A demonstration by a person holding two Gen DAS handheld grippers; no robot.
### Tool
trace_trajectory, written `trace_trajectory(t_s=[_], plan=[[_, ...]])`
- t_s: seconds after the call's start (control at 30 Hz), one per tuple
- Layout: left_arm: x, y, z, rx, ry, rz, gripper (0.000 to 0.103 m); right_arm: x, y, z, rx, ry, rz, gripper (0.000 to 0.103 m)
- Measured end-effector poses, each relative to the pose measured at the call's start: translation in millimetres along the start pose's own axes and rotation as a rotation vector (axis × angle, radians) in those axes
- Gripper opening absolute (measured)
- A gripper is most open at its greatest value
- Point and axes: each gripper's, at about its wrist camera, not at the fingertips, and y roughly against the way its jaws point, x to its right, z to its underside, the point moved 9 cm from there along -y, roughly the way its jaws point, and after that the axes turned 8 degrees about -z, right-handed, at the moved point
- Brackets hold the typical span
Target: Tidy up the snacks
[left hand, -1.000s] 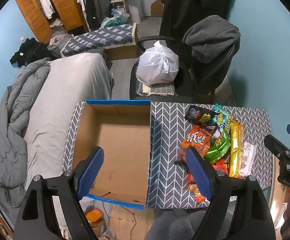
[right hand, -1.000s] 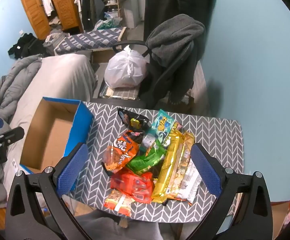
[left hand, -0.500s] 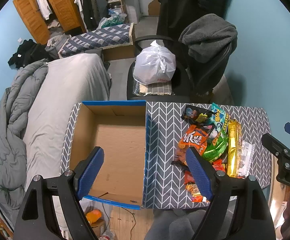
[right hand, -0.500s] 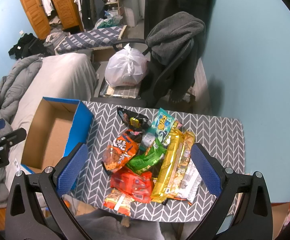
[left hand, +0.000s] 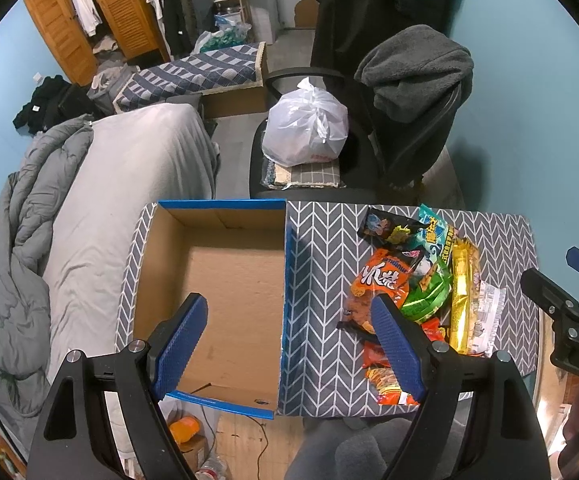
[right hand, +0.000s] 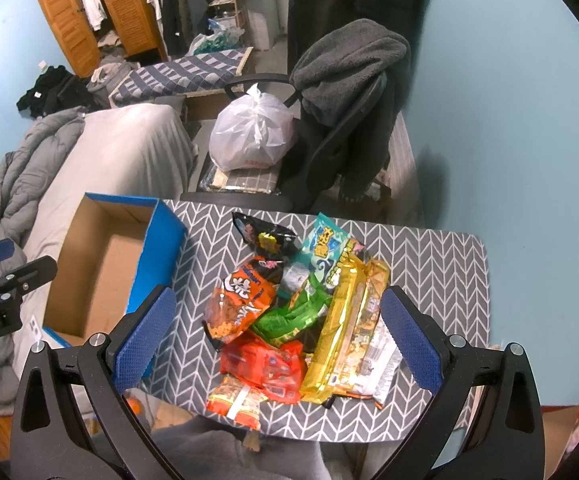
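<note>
Nothing much has shifted since a second ago: both grippers hover as before, only drifting a touch. Snacks point(right hand: 297, 316) lie heaped on the chevron table point(right hand: 441, 264), right of the box point(left hand: 225, 300), which sits on the table's left end. Left gripper point(left hand: 289, 344) hangs over the box's right wall, jaws spread, holding nothing. Right gripper point(right hand: 277, 340) hangs above the heap, jaws likewise released. Beyond stands a chair point(right hand: 329, 152) bearing a white bag point(right hand: 253, 136).

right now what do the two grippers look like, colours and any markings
Both are alike: black angular frames with triangular cut-outs and silver screws, each finger faced with a blue textured pad. Left gripper shows white lettering "Robot.AI" on its body in the right wrist view; right gripper shows "DAS" in the left wrist view. No cables visible.
</note>
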Motion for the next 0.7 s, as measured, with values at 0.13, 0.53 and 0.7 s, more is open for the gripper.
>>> trace_trajectory(t_s=[0.13,0.53,0.7], plan=[[6.5,-0.8,-3.0,-0.002,-0.003,0.006,0.085,-1.8,1.7,-1.4,-0.002,0.000,-0.001,0.101],[10.6,0.0,-4.0,-0.002,-0.007,0.013,0.085,0.3,0.9,-2.6,-0.005,-0.002,-0.004,0.101],[11.4,0.4,-4.5,-0.007,-0.007,0.017,0.085,0.4,0.8,-2.6,-0.006,-0.002,-0.006,0.101]])
